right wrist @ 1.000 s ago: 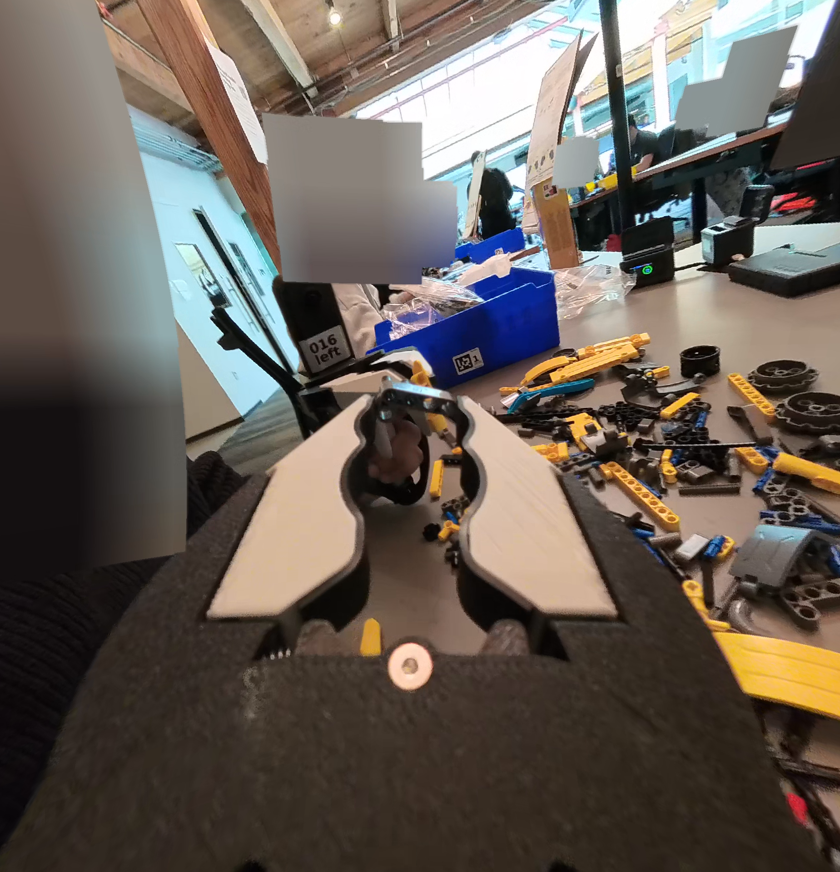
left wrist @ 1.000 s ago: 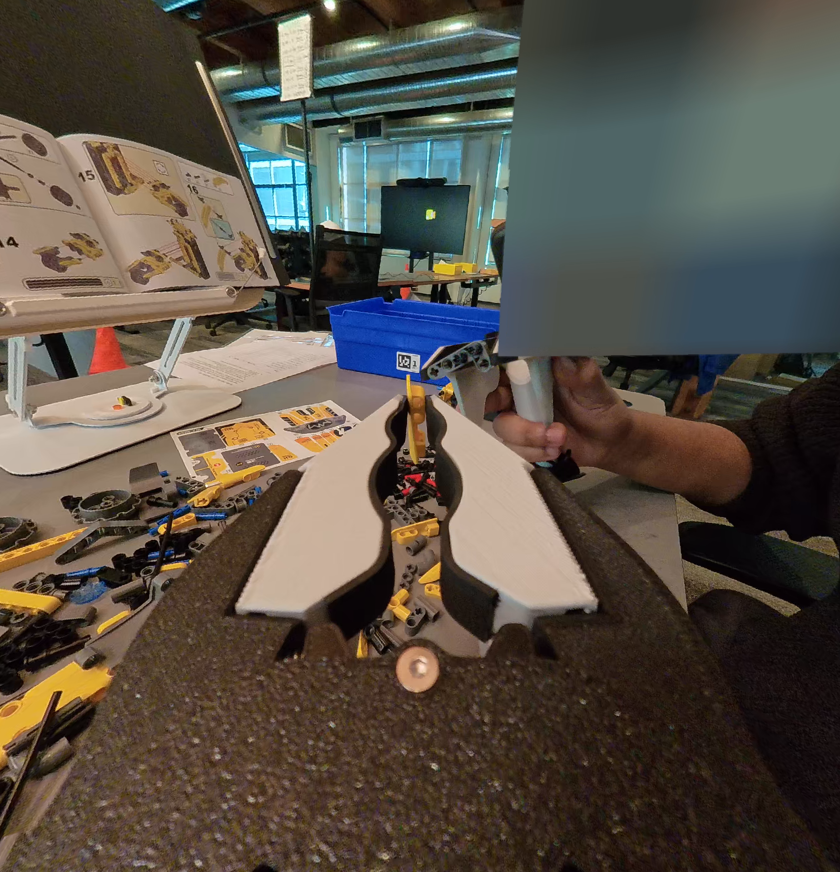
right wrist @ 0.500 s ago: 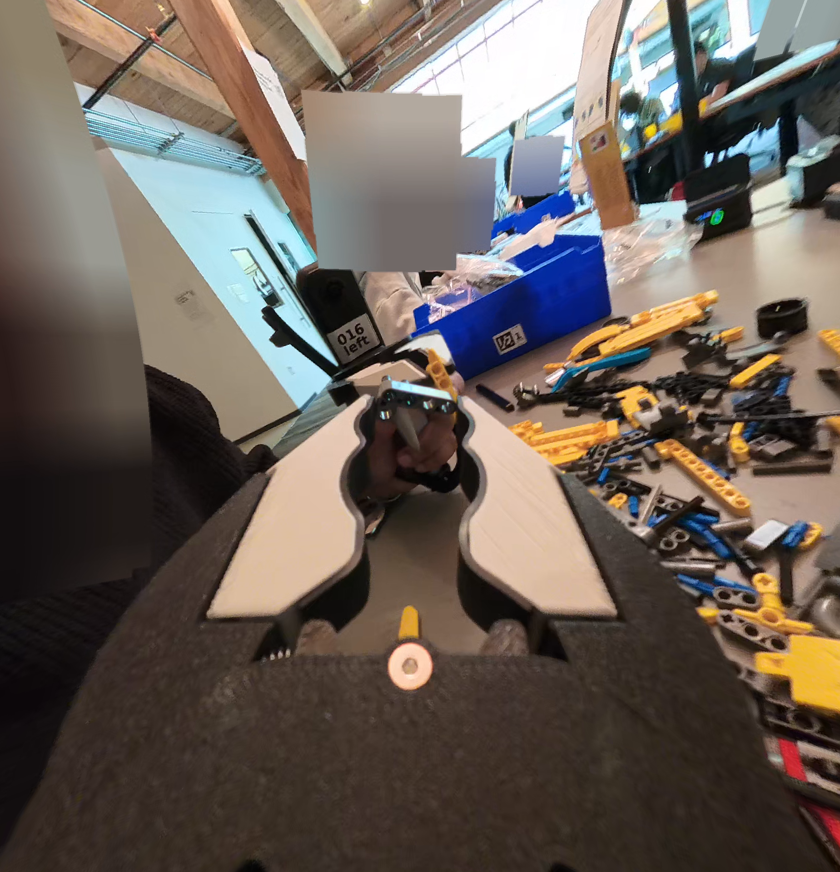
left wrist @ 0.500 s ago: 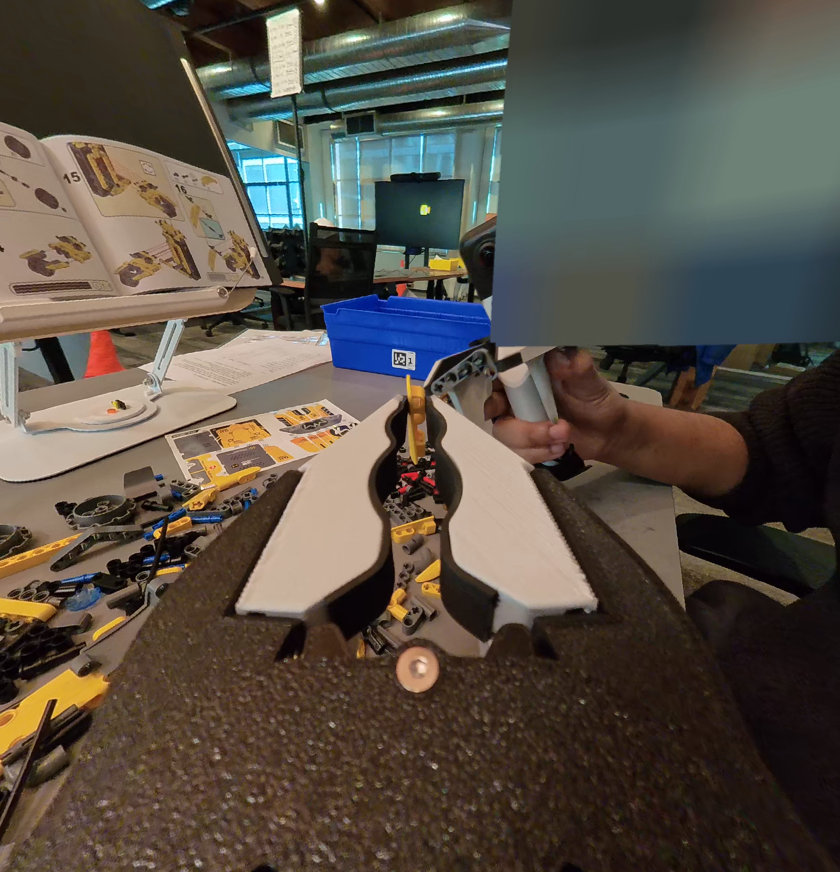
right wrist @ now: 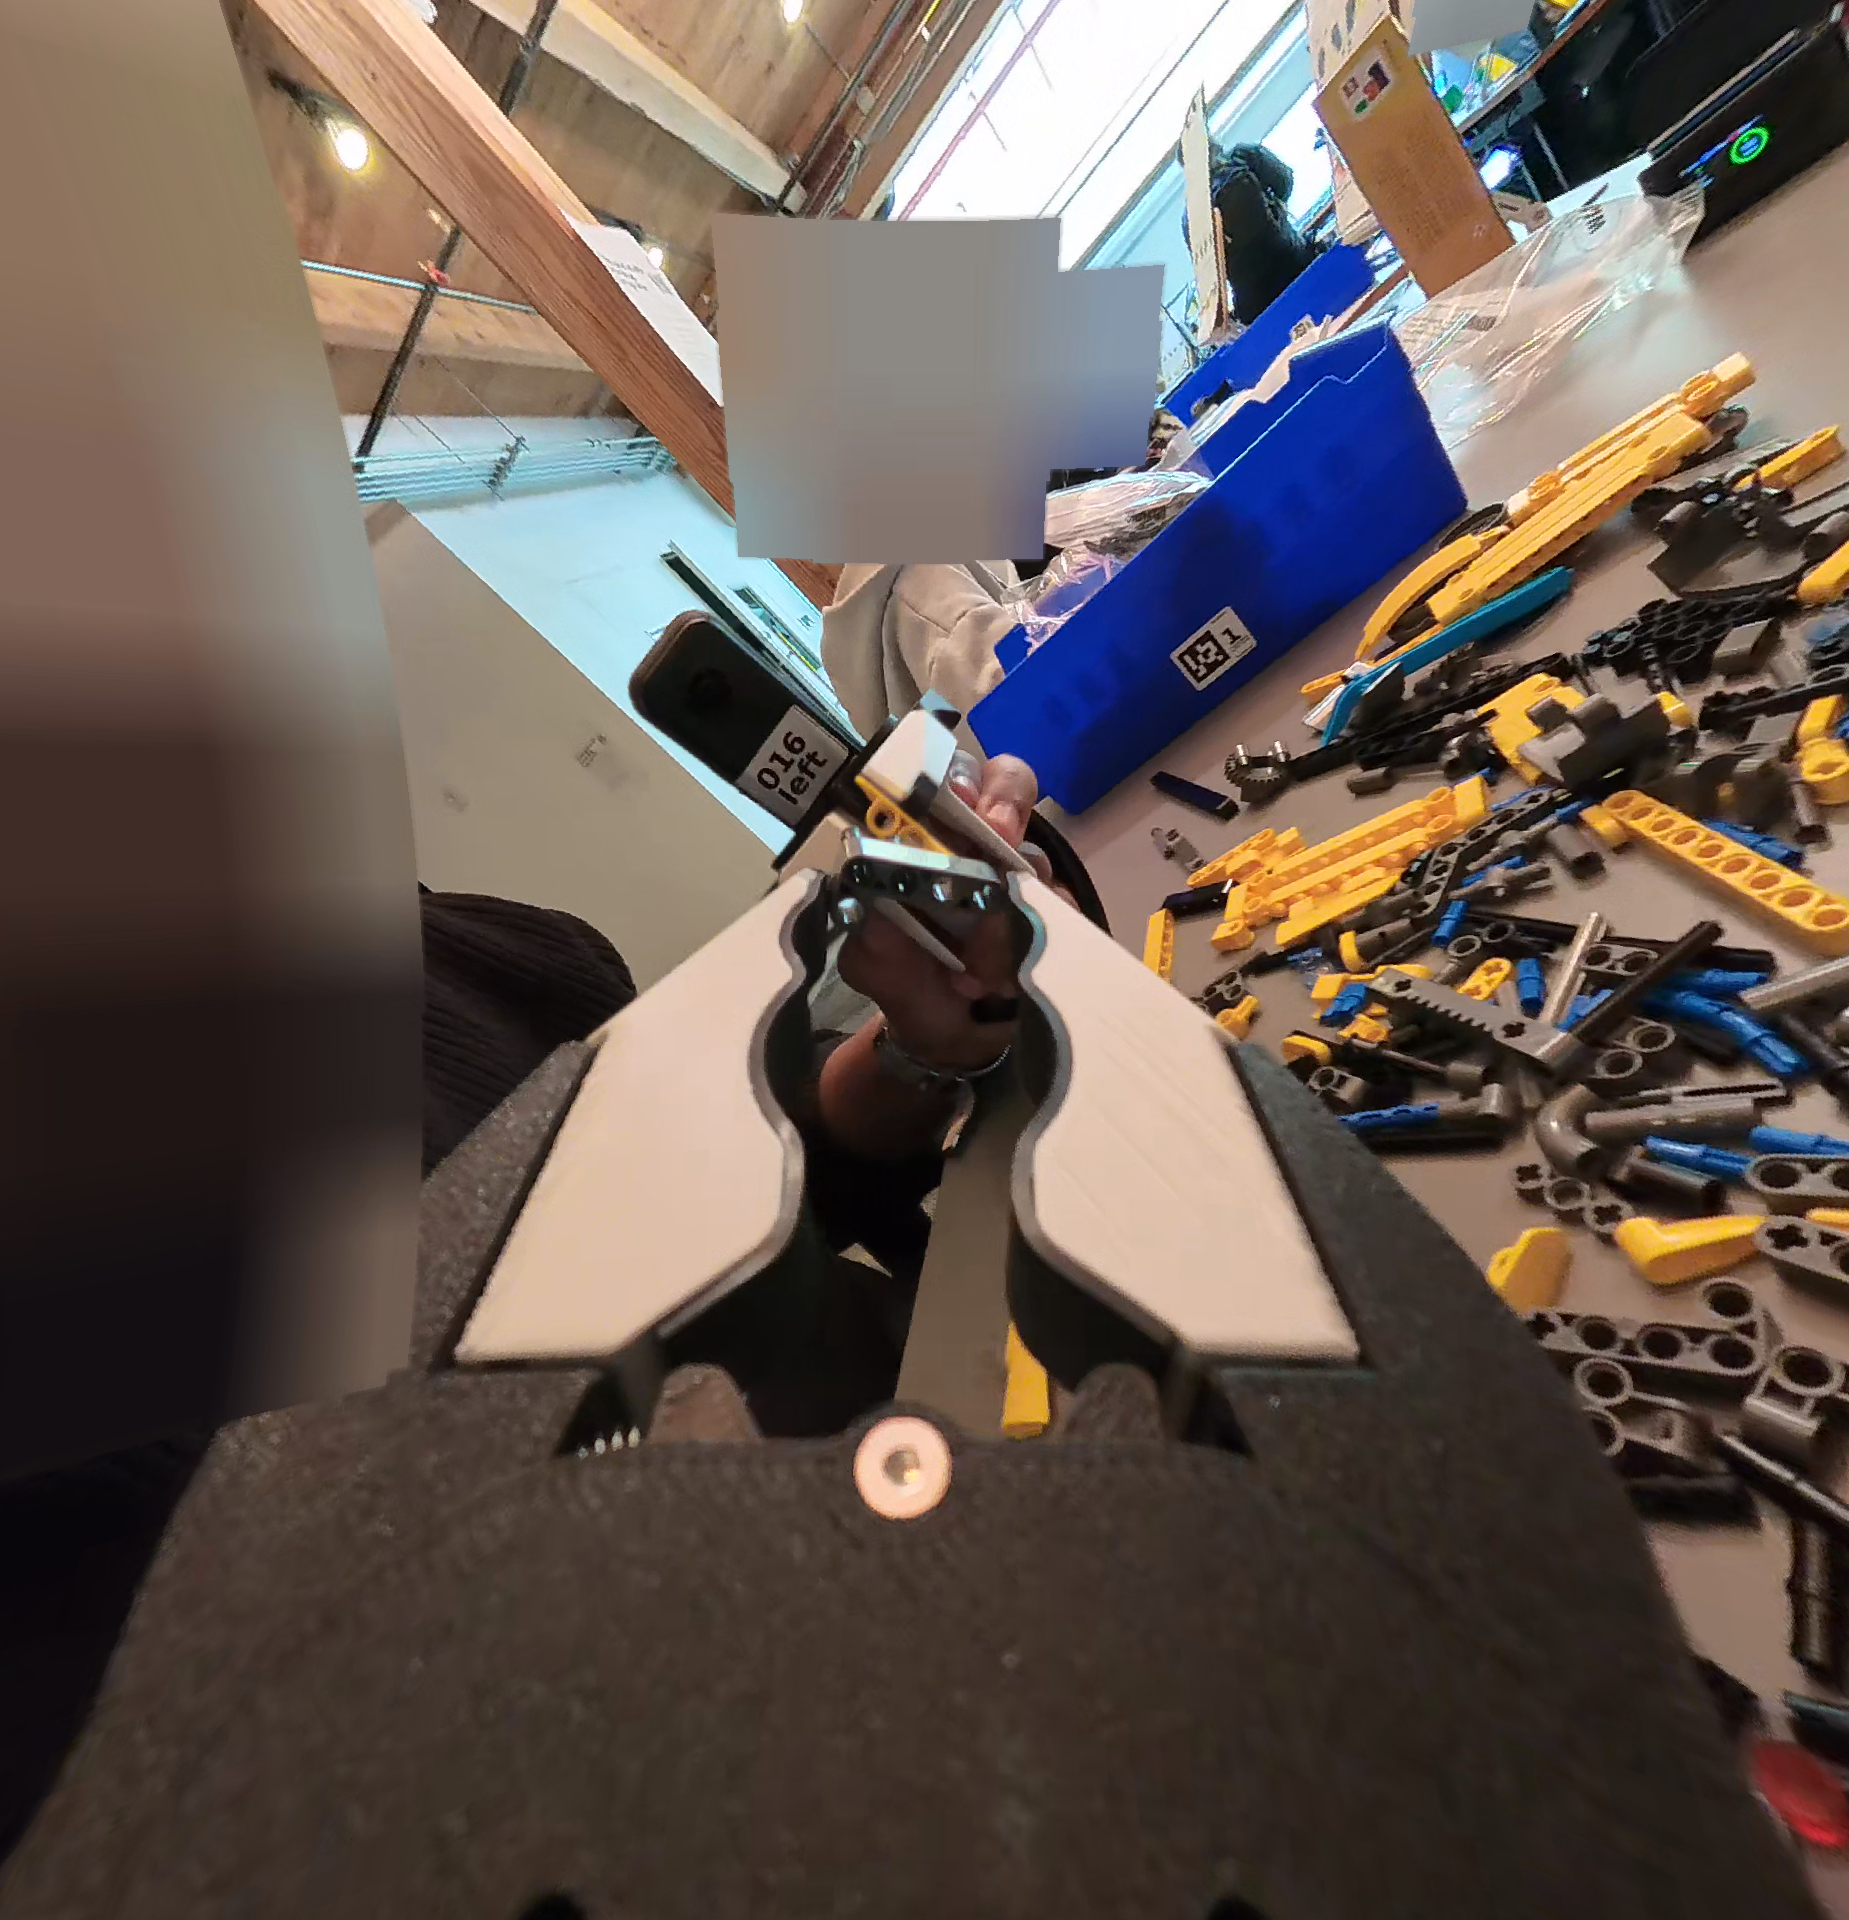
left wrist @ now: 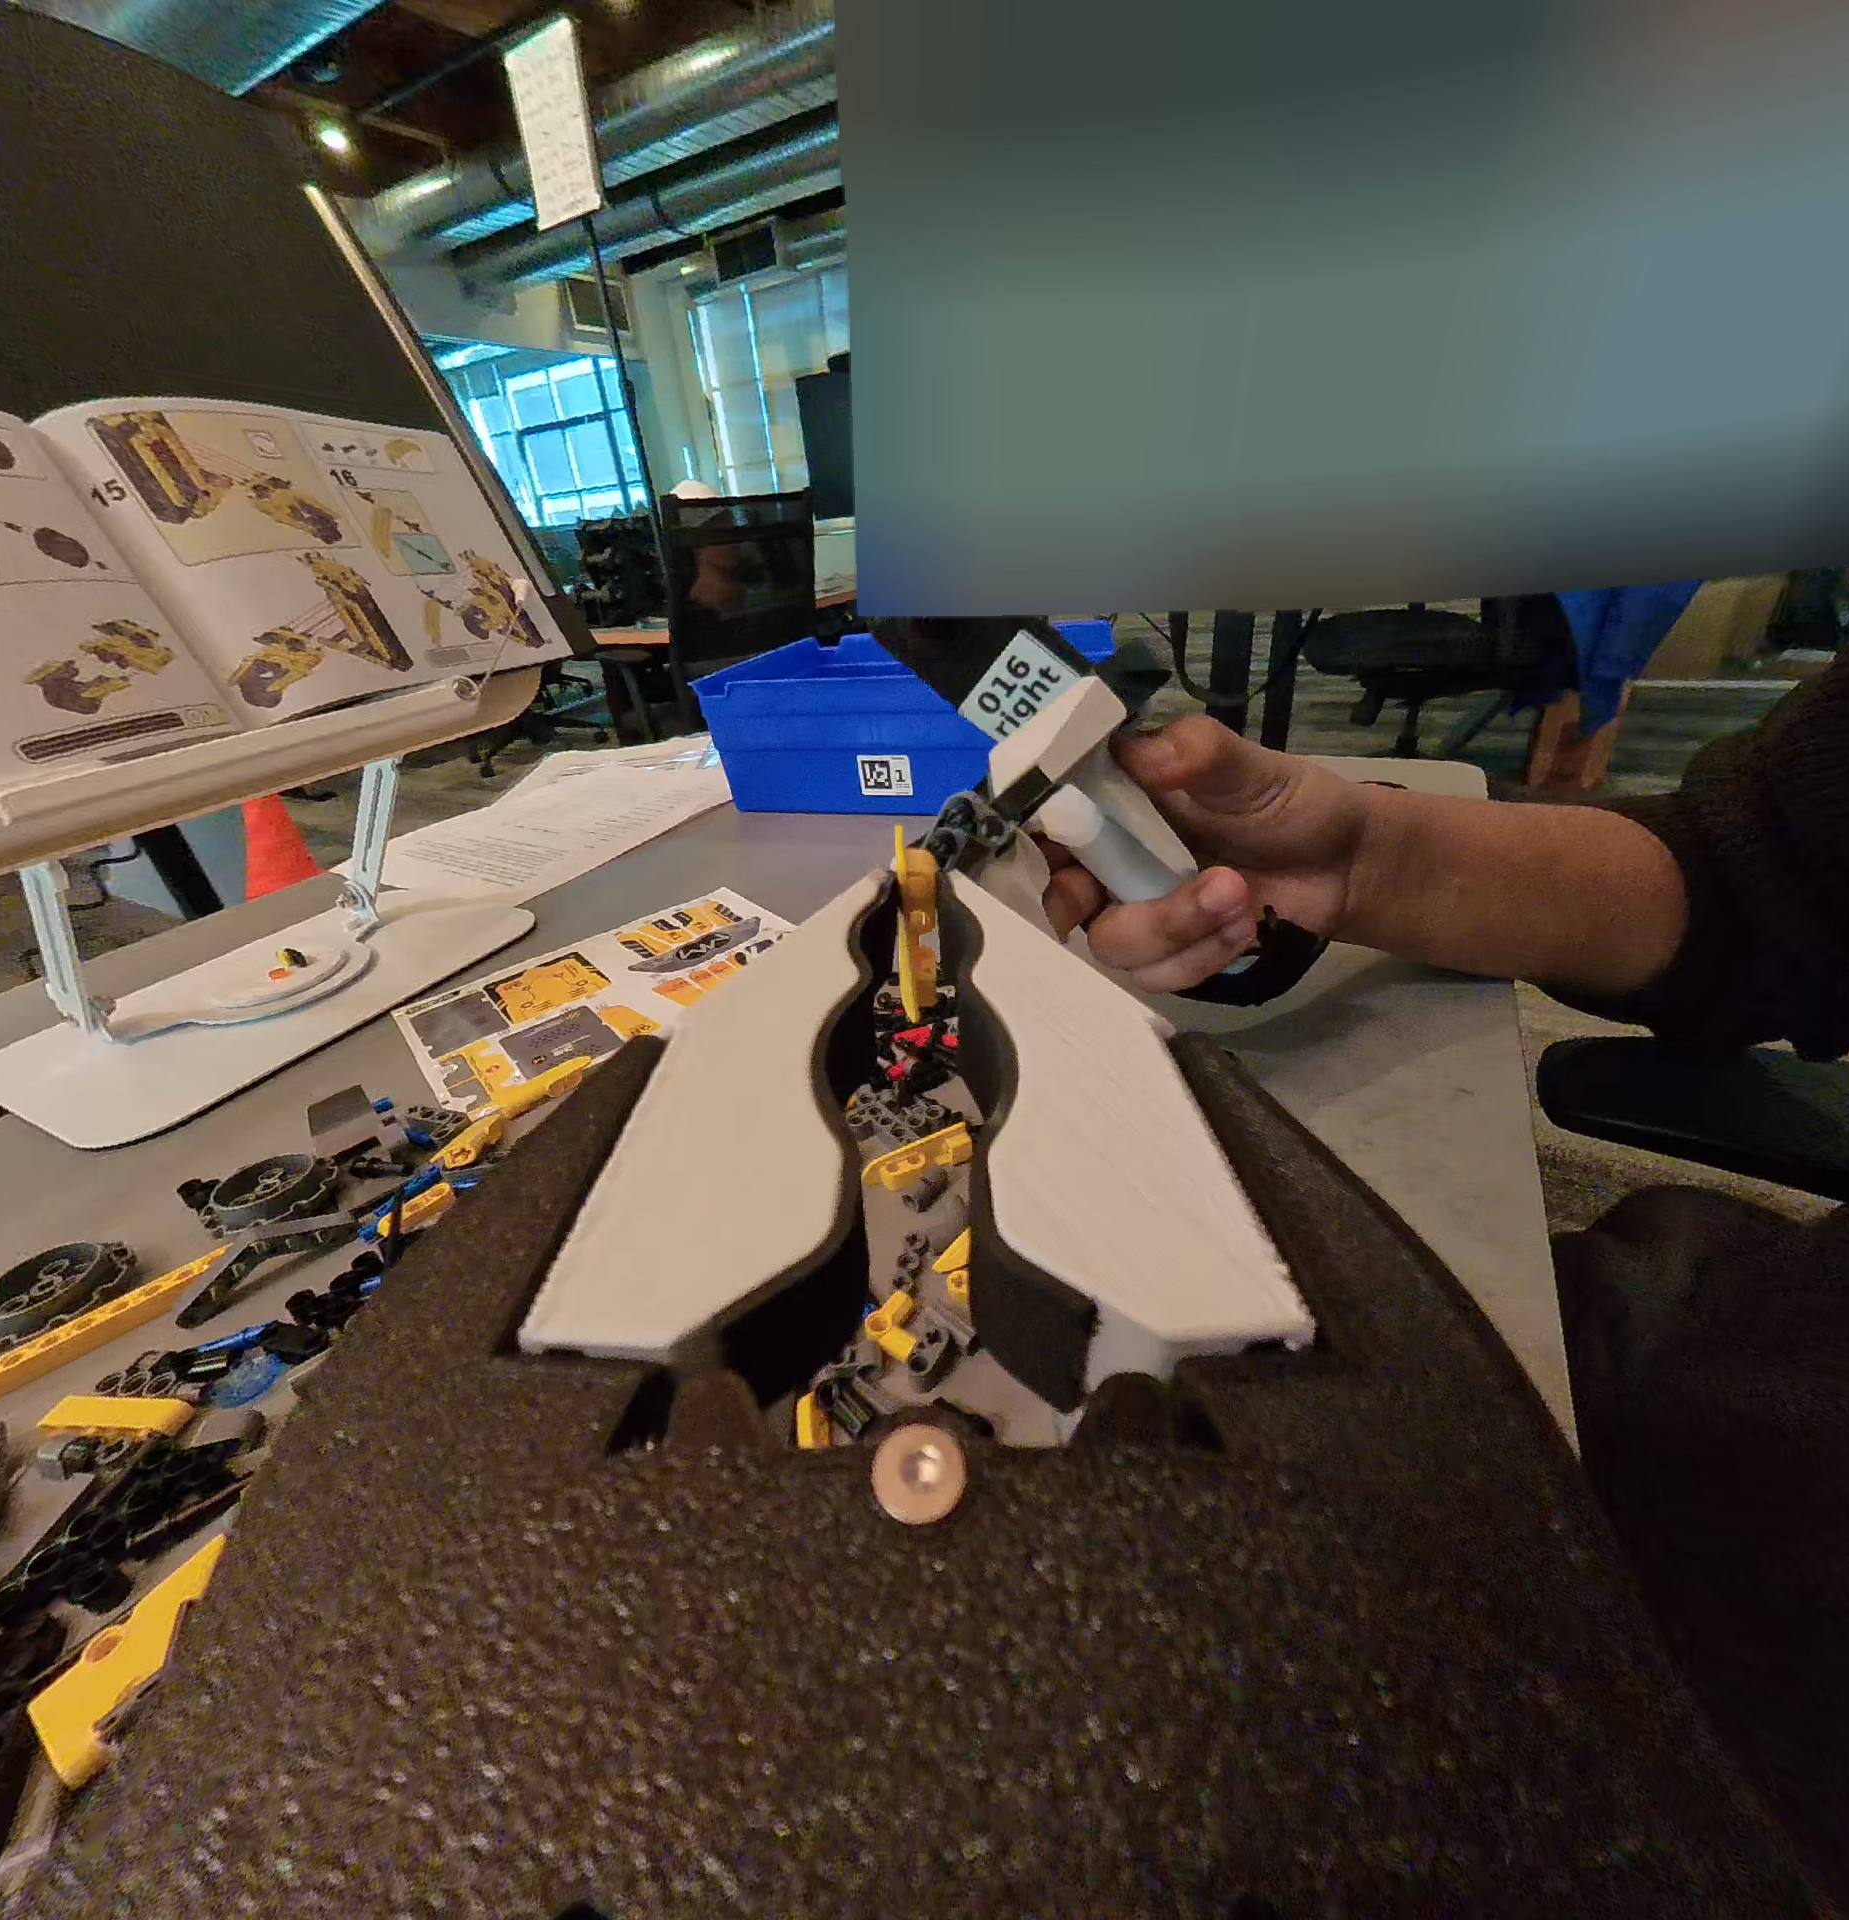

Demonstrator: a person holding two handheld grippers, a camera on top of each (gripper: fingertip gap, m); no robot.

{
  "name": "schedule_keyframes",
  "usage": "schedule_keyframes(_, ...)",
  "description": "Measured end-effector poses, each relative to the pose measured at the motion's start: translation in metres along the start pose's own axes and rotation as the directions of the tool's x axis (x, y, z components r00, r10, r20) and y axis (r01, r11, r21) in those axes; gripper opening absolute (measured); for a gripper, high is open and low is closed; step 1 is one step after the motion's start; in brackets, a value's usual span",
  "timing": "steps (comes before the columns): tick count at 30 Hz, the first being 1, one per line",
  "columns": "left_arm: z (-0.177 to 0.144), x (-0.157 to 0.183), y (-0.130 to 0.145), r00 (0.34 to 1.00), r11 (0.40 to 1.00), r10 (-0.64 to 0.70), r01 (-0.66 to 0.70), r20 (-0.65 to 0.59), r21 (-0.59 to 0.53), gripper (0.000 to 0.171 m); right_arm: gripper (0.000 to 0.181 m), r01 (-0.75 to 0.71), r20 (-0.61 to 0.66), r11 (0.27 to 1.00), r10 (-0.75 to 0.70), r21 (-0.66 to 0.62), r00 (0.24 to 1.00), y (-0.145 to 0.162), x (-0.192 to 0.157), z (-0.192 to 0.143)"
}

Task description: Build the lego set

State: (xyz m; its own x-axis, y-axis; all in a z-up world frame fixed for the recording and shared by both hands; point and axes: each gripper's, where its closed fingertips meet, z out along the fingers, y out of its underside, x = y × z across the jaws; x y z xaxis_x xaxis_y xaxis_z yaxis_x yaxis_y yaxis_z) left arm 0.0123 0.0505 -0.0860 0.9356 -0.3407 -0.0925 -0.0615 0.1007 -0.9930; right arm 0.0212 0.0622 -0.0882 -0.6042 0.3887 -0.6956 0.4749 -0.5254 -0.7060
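My left gripper is shut on a yellow holed beam, held upright above the table. My right gripper is shut on a dark grey holed beam, held crosswise between the tips. The two pieces meet tip to tip in the air. In the left wrist view the grey beam touches the top of the yellow beam, with the right gripper and the hand behind it. In the right wrist view the yellow beam and the left gripper sit just beyond the grey beam.
Loose yellow, black, grey and blue building parts cover the grey table. A blue bin stands at the back. An open instruction book rests on a white stand at the left. A printed sheet lies beside it.
The right gripper has tilted and risen, its view rolling so the table slants. The grey beam has closed onto the top of the yellow beam. The left gripper has stayed nearly still.
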Motion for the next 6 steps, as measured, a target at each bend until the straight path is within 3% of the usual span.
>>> schedule_keyframes(6, 0.0016, 0.0022, 0.0022, 1.000, 1.000, -0.001, 0.001, -0.011, -0.010, 0.006, 0.034, 0.001, -0.001, 1.000, -0.001, -0.010, 1.000, 0.0024, 0.0001, 0.0014)
